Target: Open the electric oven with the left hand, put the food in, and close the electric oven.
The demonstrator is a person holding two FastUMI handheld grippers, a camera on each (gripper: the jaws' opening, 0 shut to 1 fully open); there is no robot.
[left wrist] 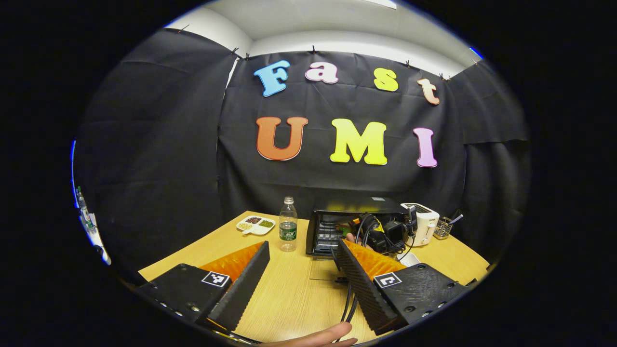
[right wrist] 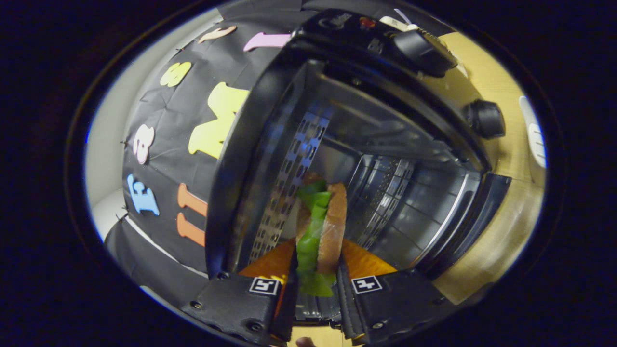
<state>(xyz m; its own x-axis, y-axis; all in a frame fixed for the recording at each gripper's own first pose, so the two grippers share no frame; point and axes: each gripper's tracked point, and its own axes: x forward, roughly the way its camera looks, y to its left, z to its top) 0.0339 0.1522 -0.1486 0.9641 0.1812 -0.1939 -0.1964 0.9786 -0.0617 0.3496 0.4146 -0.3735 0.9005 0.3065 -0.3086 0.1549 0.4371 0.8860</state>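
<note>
The black electric oven stands at the back of the wooden table with its glass door folded down flat. My left gripper hovers open and holds nothing, a short way in front of the oven. In the left gripper view the right gripper, trailing cables, reaches into the oven mouth. In the right gripper view, which is rolled sideways, my right gripper is shut on a sandwich of bread and green lettuce. It holds the sandwich just inside the oven cavity, near the perforated side wall.
A water bottle and a white divided dish of beans stand left of the oven. A white toaster and a wire utensil rack sit to its right. Oven knobs show beside the opening. A hand is at the bottom edge.
</note>
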